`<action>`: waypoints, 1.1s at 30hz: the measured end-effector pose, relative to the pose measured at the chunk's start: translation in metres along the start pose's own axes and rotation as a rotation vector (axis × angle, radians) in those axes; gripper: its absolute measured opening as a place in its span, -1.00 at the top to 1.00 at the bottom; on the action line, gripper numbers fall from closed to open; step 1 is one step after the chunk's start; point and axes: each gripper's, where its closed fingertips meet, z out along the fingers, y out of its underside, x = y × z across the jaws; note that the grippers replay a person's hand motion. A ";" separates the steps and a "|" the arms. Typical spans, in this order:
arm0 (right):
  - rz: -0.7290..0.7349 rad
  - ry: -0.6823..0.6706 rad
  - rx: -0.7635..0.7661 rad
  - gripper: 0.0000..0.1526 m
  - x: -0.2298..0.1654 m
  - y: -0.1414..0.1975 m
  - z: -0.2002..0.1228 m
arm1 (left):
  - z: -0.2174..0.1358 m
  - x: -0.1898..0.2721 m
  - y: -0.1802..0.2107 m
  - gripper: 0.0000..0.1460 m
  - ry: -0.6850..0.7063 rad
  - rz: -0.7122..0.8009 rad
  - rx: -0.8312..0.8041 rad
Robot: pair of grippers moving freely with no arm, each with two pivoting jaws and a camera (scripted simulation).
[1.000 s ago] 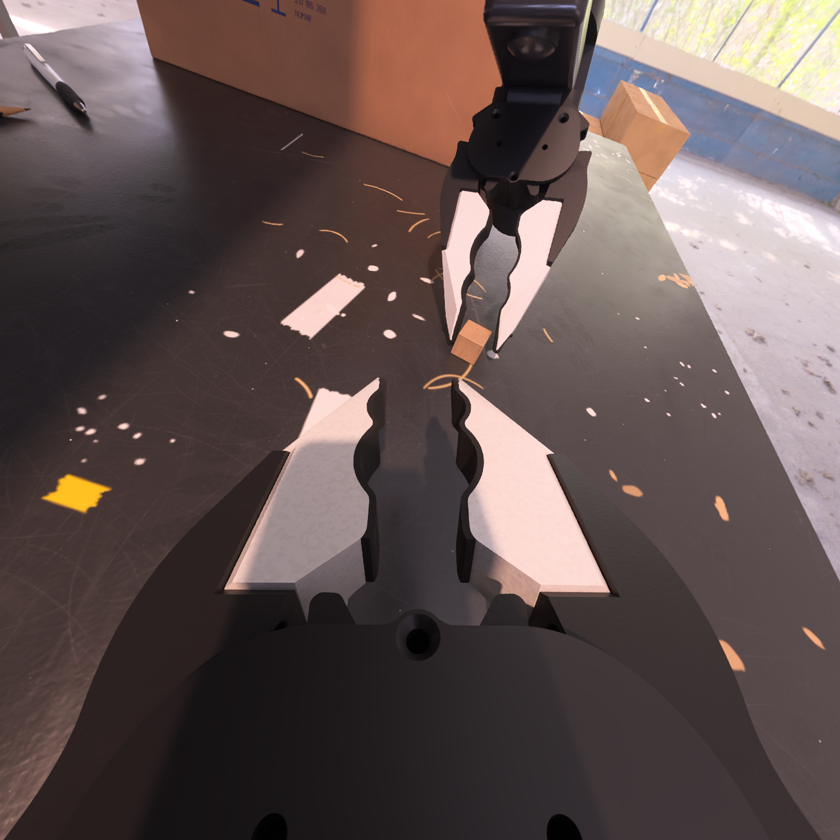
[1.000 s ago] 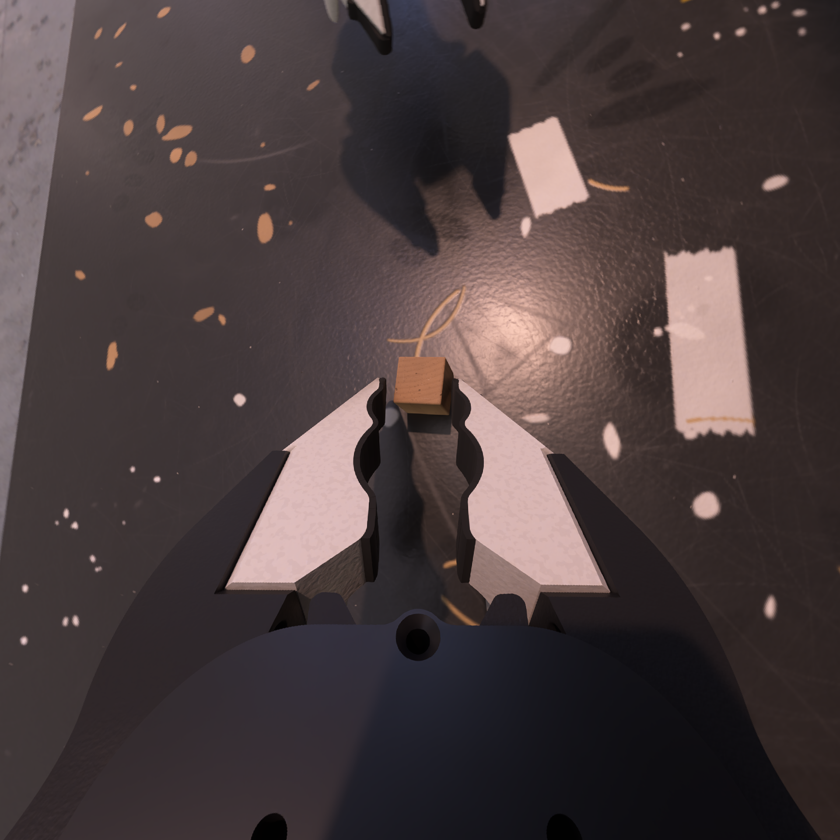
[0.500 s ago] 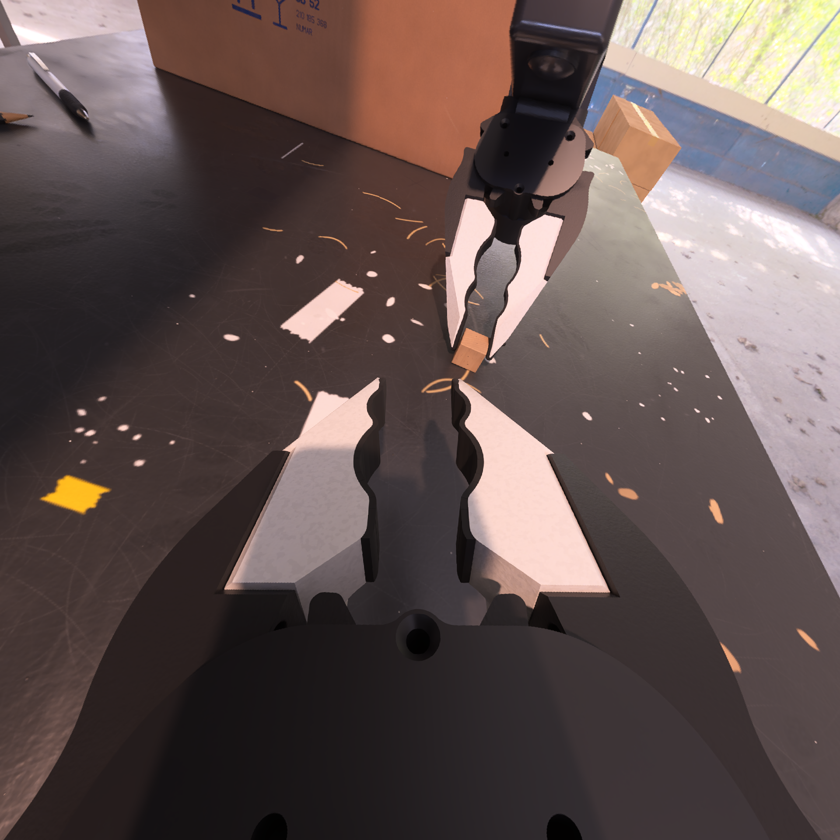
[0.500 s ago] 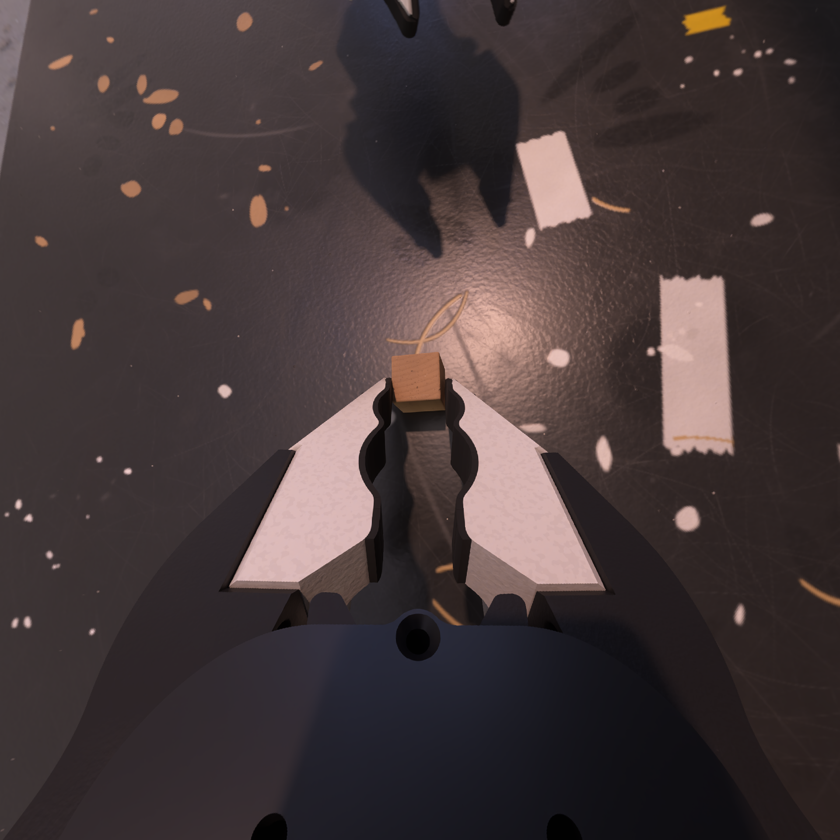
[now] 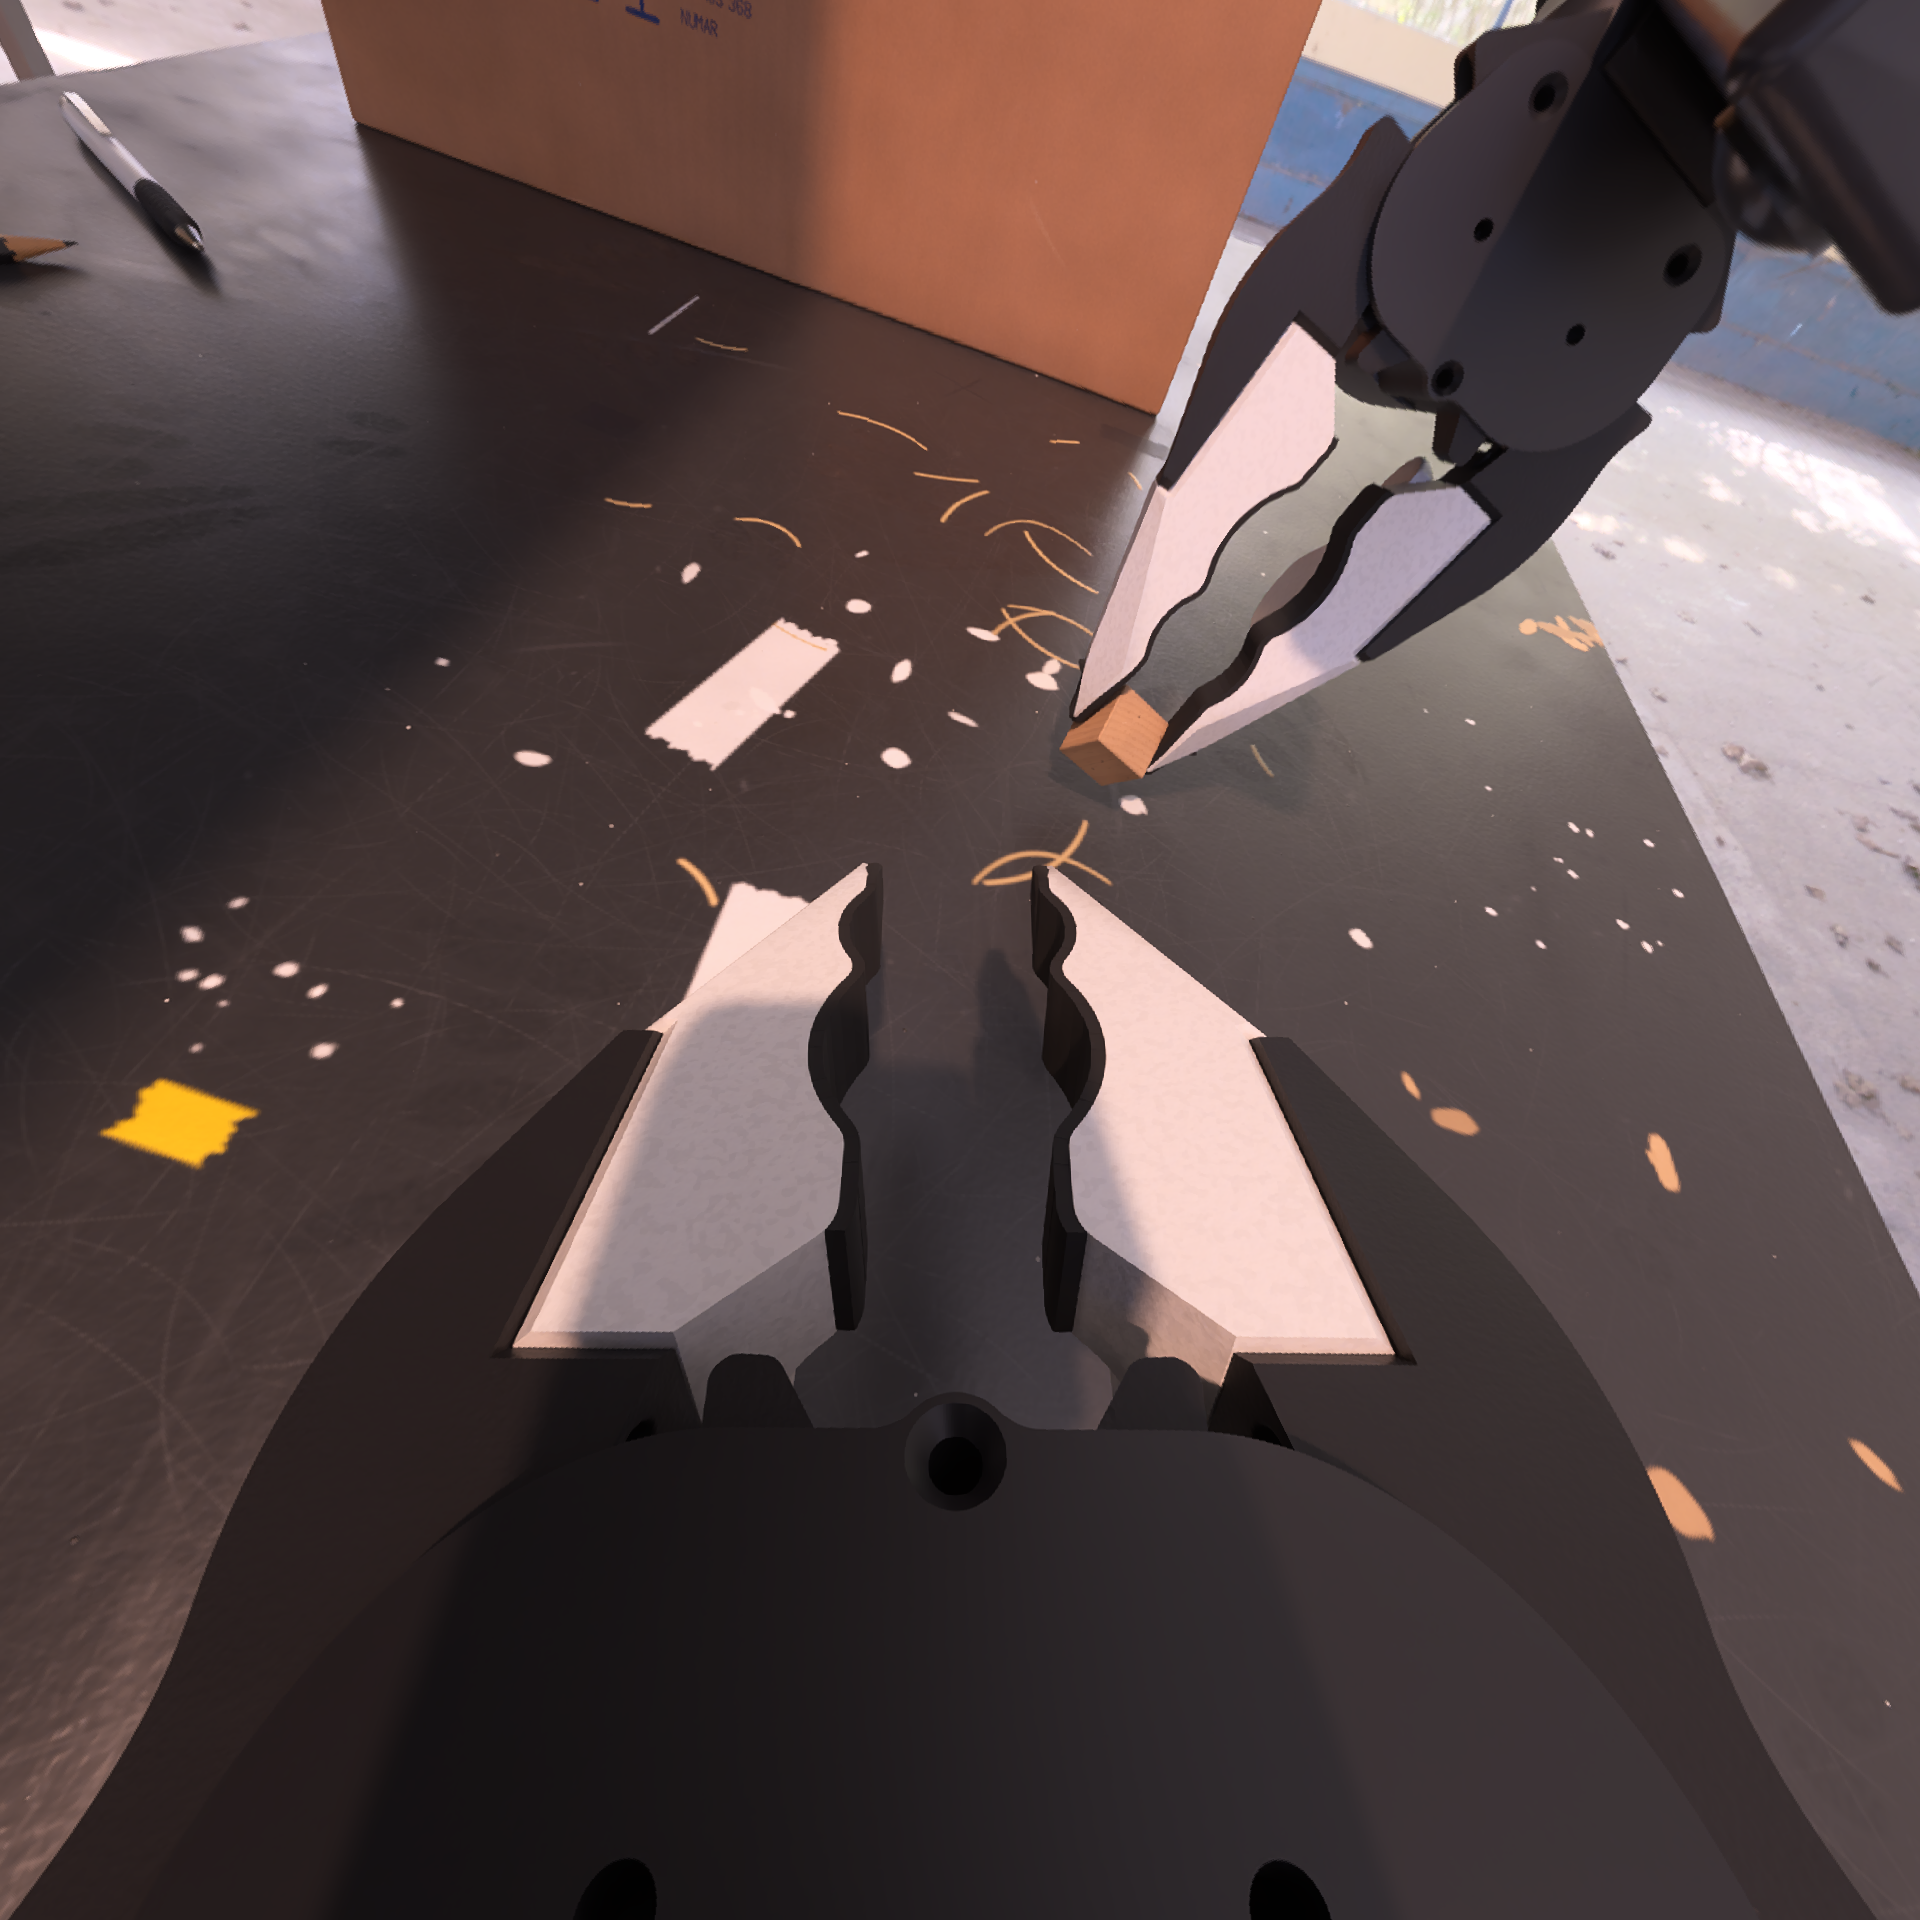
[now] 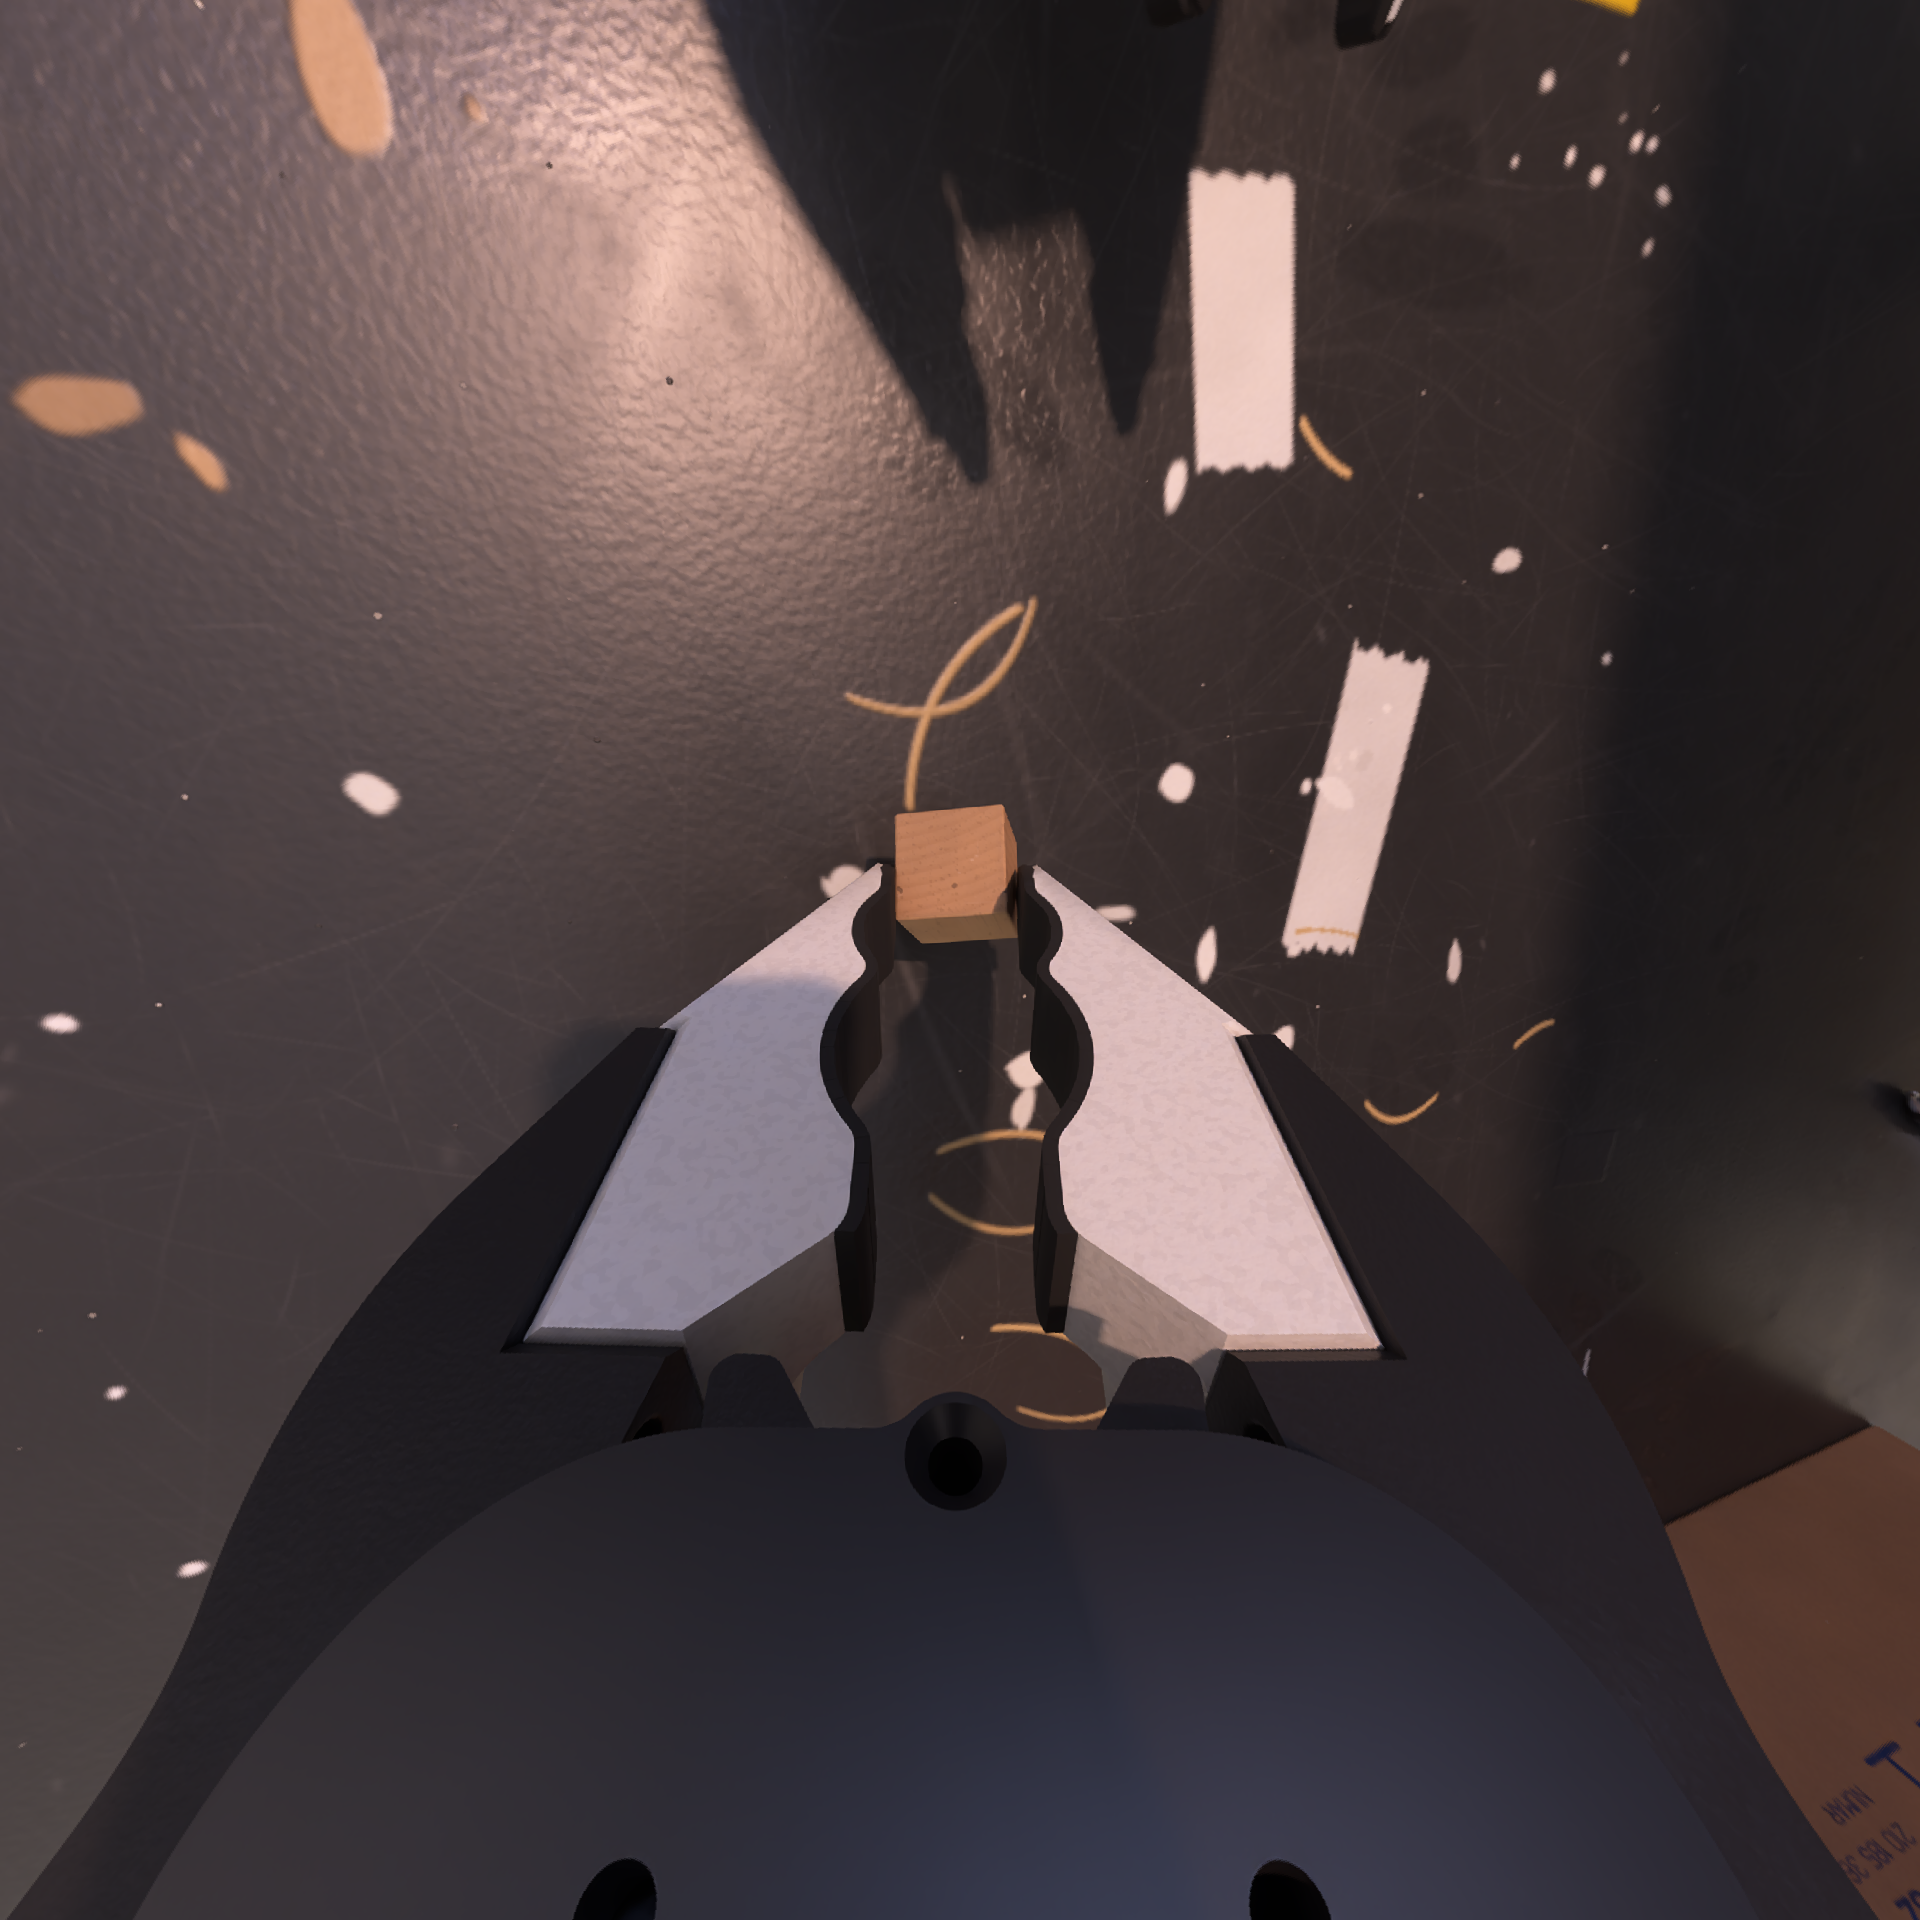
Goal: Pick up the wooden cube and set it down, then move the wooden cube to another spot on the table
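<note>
The small wooden cube (image 6: 951, 873) sits between the tips of my right gripper (image 6: 954, 883), which is shut on it. In the left wrist view the cube (image 5: 1112, 736) is held just above the dark table (image 5: 416, 520), at the tips of the right gripper (image 5: 1127, 727), which leans in from the upper right. My left gripper (image 5: 954, 883) is open and empty, low over the table, a short way in front of the cube.
A large cardboard box (image 5: 831, 156) stands at the back of the table; its corner shows in the right wrist view (image 6: 1818, 1662). A pen (image 5: 130, 171) and a pencil tip lie at the far left. Tape strips (image 5: 743, 694) and shavings mark the table. The table's right edge (image 5: 1704, 831) drops to the floor.
My right gripper closed on the cube, lifted it slightly and swung, now leaning in from the right. My left gripper stayed in place.
</note>
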 end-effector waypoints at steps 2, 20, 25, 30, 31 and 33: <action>0.005 -0.004 -0.025 0.70 -0.001 0.000 0.002 | -0.001 0.000 -0.001 0.61 0.004 -0.004 0.008; 0.094 -0.078 -0.030 0.73 -0.007 0.002 0.011 | -0.004 0.001 -0.003 0.61 0.027 -0.025 0.038; 0.113 -0.094 -0.010 0.73 -0.009 0.000 0.011 | -0.003 0.001 -0.003 0.61 0.025 -0.023 0.037; 0.148 -0.101 0.027 0.73 -0.010 -0.001 0.008 | -0.003 0.001 -0.003 0.61 0.025 -0.019 0.030; 0.157 -0.104 0.046 0.73 -0.009 -0.003 0.005 | -0.003 0.001 -0.003 0.61 0.025 -0.019 0.029; 0.193 -0.126 0.135 0.73 -0.006 -0.013 -0.007 | -0.003 0.002 -0.002 0.62 0.028 -0.020 0.022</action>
